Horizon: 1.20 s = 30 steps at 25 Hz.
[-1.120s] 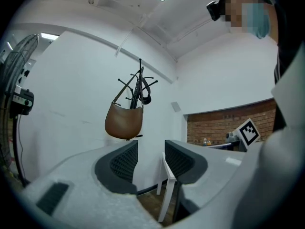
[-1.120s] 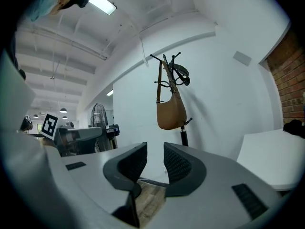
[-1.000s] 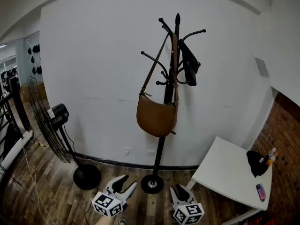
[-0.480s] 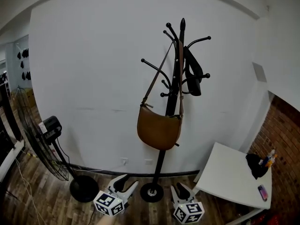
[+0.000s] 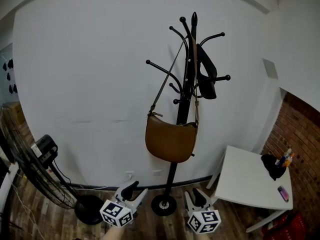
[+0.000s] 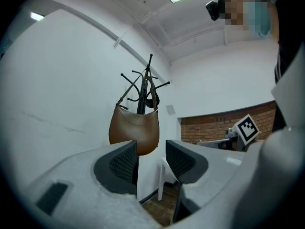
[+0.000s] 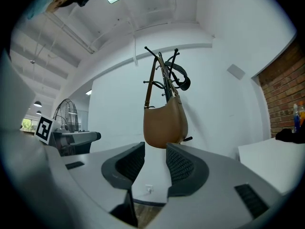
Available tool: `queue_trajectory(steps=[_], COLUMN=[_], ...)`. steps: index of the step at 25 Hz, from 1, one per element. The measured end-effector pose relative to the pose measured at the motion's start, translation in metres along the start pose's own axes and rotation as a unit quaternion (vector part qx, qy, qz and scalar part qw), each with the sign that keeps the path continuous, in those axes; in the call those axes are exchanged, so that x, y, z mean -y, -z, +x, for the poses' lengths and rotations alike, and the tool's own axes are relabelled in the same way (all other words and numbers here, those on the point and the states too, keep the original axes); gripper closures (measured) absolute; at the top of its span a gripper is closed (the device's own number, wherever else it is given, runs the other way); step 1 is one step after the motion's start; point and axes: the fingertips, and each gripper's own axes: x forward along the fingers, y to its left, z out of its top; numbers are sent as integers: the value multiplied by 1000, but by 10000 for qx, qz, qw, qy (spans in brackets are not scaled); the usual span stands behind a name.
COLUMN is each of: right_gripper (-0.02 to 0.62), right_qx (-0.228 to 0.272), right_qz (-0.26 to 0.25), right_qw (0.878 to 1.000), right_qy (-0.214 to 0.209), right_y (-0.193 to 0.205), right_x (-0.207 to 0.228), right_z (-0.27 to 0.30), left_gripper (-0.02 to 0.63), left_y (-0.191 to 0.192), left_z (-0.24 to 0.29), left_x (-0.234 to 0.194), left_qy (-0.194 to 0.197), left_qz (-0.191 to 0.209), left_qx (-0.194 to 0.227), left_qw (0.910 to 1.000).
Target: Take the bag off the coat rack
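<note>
A brown shoulder bag (image 5: 171, 141) hangs by its long strap from a top hook of the black coat rack (image 5: 183, 104) against the white wall. The bag (image 6: 135, 130) and rack also show in the left gripper view, and the bag (image 7: 165, 123) in the right gripper view. My left gripper (image 5: 134, 190) is low at the bottom, well below and short of the bag, open and empty. My right gripper (image 5: 195, 198) sits beside it, its jaws opening with nothing between them. A dark item (image 5: 206, 79) hangs on the rack's right hooks.
A white table (image 5: 250, 181) stands at the right with a dark cloth (image 5: 272, 166), bottles and a phone (image 5: 283, 193) on it. A standing fan (image 5: 35, 171) is at the left. The rack's round base (image 5: 164, 205) rests on wooden floor. A brick wall (image 5: 295, 149) lies at the far right.
The view has shifted, so the rack and bag sit a little lower and more central, and the fan has slid left. Both grippers stay low at the bottom of the frame.
</note>
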Motion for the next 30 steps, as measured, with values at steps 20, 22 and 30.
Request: queue_trajectory(steps=[20, 22, 30], right_gripper=[451, 451, 453], right_qx=[245, 302, 839], right_qz=[-521, -754, -1159], right_qw=[9977, 9963, 9897], right_qy=[368, 286, 52], right_y=[-30, -40, -89], right_x=[28, 33, 61], right_z=[70, 84, 132], left_gripper=[424, 425, 428], left_y=[7, 4, -12], left_z=[77, 91, 137], left_x=[-63, -72, -109], left_qy=[294, 155, -303], left_qz=[94, 193, 417], left_qx=[-18, 43, 231], left_qw=[9995, 9997, 9984])
